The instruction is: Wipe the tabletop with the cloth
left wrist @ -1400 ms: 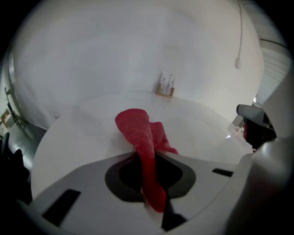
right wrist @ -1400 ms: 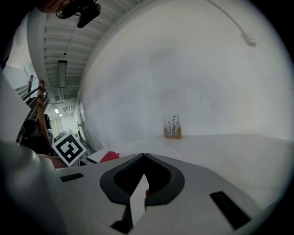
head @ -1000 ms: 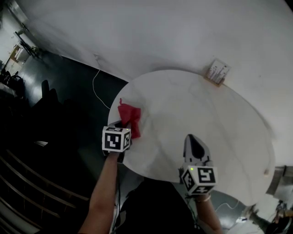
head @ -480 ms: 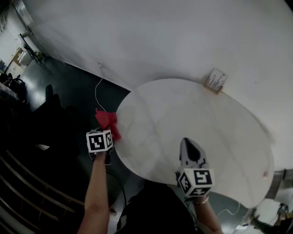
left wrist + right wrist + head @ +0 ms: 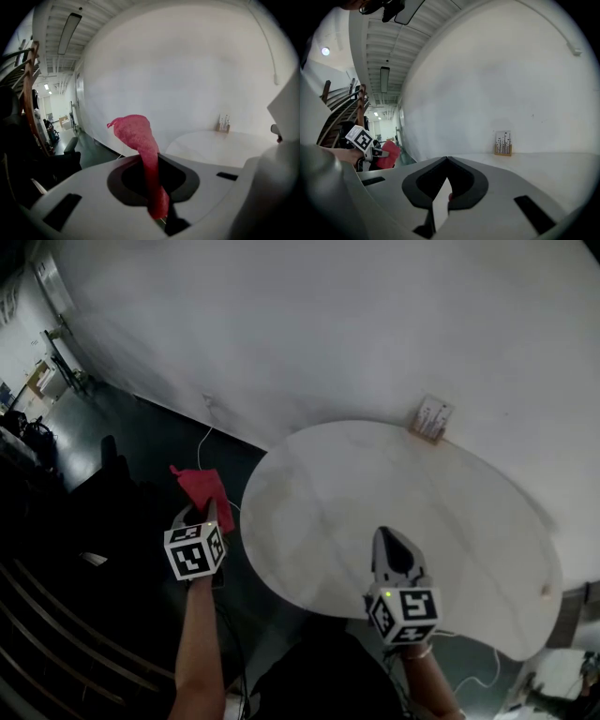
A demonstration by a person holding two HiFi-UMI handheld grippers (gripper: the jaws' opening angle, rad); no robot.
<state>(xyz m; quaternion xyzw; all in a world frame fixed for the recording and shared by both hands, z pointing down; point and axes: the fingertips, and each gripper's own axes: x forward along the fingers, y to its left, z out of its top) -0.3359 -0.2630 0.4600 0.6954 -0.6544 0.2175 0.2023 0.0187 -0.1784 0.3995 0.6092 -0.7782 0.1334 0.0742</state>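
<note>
Left claw point(image 5: 157, 208): clenched on the cloth; I read its jaws as pressed together with the red fabric pinched between them.
Cloth point(image 5: 138, 140): red; it rises out of the left claw and flops over just ahead of the jaws; it is held in the air over the dark floor point(image 5: 122, 484), touching no surface that I can see.
Right claw point(image 5: 439, 206): closed on nothing; jaws together and empty; it hovers over the near rim of the tabletop.
Tabletop point(image 5: 450, 512): round and white; it lies to the right of the left claw, apart from it, and spreads ahead of the right claw; bare except for the card stand.
Card stand point(image 5: 429, 418): small, wooden; at the far rim, well ahead of the right claw, close to the wall point(image 5: 328, 324).
Progress: in my judgement no wiping stroke is under way; the cloth is off the table and beyond its left edge; the surface gives me no sure sign of how much has been wiped.
Remaining: I would bring the left claw rightward over the rim, lower the cloth onto the tabletop, then sweep across it.
</note>
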